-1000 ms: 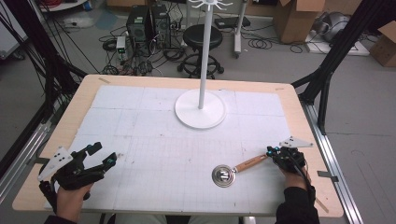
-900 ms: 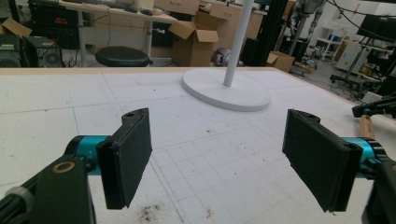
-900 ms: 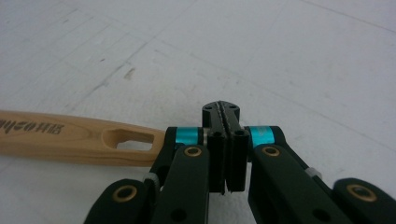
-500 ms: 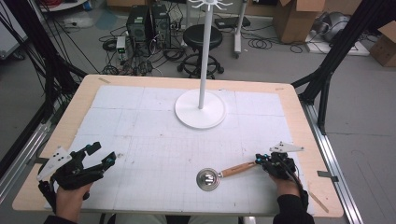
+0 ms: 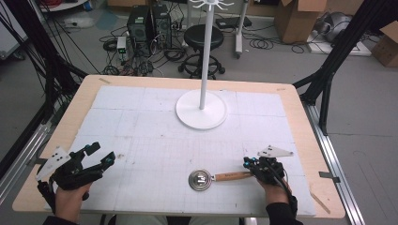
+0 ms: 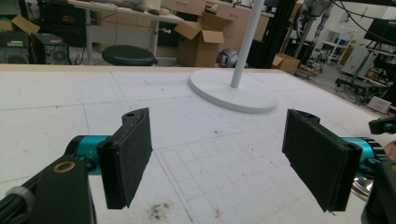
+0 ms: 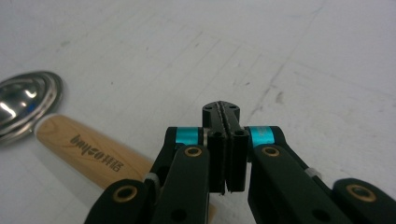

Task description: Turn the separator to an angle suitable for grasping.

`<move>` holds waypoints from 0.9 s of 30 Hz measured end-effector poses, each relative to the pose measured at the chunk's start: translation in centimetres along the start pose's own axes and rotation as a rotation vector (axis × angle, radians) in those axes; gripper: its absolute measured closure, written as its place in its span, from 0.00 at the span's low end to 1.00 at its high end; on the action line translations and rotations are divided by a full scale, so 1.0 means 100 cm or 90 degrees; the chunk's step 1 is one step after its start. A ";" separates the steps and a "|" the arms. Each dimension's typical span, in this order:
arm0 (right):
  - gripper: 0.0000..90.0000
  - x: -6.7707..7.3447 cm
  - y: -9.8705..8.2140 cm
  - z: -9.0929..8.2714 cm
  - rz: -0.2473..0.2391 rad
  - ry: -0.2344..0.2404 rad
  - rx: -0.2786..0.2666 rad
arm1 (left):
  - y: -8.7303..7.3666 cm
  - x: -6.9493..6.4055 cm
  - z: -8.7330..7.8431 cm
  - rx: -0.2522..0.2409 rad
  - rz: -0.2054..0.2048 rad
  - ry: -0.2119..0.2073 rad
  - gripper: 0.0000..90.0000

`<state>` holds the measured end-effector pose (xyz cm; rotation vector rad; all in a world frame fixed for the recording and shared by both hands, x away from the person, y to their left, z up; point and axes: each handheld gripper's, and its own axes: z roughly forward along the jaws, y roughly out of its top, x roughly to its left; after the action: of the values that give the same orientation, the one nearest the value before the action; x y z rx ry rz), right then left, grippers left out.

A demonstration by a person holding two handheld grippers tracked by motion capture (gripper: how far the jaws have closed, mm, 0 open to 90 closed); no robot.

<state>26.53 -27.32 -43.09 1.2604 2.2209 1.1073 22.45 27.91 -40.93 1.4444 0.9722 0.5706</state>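
On the white gridded mat (image 5: 155,140) a small metal ladle with a wooden handle (image 5: 213,178) lies flat, its round steel bowl toward nine o'clock and its handle running toward three o'clock. In the high view the right gripper (image 5: 250,164) sits right at the handle's three o'clock end — its jaws are pressed together with nothing between them. The right gripper view shows the same: the two black pads (image 7: 238,149) meet face to face, and the printed handle passes beneath and beside the gripper, at its eight o'clock, not inside the grip. The left gripper (image 5: 99,157) rests near the table's seven o'clock corner, well apart from the ladle, jaws spread wide and empty. A white hook stand (image 5: 202,105) rises from its round base at the mat's twelve o'clock.
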 end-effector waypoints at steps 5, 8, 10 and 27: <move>0.99 -0.004 -0.010 -0.022 0.002 -0.036 -0.003 | 0.000 0.000 0.001 0.001 0.000 -0.001 0.27; 0.99 -0.002 -0.020 -0.036 0.002 -0.053 0.010 | 0.000 -0.001 0.002 0.001 0.000 -0.003 0.27; 0.99 0.000 -0.026 -0.041 0.007 -0.054 0.014 | 0.001 -0.001 0.002 0.001 0.002 -0.004 0.27; 0.99 0.011 -0.025 -0.030 0.020 -0.051 0.040 | 0.001 0.001 0.001 -0.002 -0.005 0.002 0.27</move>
<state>22.73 -28.51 -43.05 1.3449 2.1999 0.9871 22.56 27.96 -40.84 1.4374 0.9793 0.5690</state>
